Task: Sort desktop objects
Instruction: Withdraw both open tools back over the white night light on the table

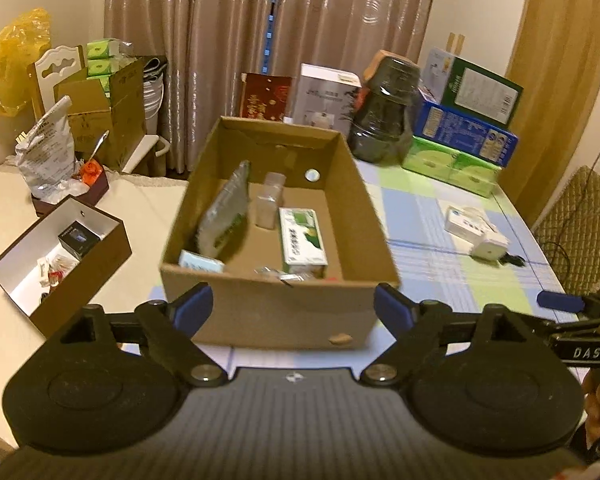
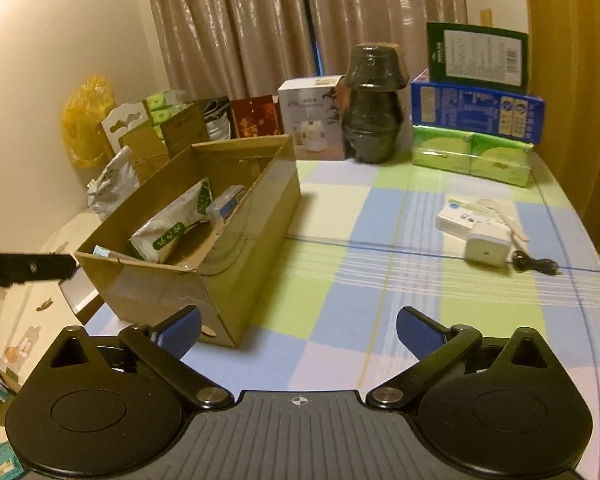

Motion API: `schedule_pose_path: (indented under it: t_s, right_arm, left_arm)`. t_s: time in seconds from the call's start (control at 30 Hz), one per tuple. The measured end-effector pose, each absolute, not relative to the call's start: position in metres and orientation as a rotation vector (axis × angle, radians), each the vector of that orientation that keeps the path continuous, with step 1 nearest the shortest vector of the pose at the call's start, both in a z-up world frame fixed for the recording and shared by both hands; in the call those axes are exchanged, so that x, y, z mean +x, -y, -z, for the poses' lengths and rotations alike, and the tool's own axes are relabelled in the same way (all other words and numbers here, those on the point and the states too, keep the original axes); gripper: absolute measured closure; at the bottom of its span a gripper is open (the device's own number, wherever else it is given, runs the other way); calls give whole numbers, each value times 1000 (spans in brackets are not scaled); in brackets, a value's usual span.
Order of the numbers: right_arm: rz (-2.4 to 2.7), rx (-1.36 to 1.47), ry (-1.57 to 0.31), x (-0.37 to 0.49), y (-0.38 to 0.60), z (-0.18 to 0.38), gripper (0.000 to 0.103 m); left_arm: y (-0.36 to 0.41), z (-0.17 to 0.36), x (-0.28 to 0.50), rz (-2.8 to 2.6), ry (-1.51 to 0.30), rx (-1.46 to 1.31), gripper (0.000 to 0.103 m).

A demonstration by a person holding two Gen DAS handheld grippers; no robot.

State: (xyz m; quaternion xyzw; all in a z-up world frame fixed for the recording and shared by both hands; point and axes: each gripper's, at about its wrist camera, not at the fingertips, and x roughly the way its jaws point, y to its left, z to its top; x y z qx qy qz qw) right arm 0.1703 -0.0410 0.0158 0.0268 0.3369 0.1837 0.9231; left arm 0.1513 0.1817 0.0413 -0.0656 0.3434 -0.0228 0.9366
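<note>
Both hand-held grippers, left [image 1: 293, 307] and right [image 2: 299, 332], are wide open and empty. The small white gadget [image 2: 486, 246] lies ahead-right of the right one, near the surface's right edge.

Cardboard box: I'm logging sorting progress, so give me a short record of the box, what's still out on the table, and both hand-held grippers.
box: cardboard box, open top, on checked cloth
inside box: foil pouch, green-white carton, clear container
still out: white packet, white device, black cable
left hand-held gripper: open, empty
right hand-held gripper: open, empty
</note>
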Motion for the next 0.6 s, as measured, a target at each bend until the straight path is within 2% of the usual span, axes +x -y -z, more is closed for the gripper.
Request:
schedule_pose_path:
  t_s: [0.3,0.6]
  right_arm:
    - [-331,87,-691,140,82,-25,2]
    - [-232,142,-700,121,134,-22,2]
  left_arm:
    - [-142,-43,122,67,-718,-141,1]
    - [-104,-40,113,116,-742,-110,1]
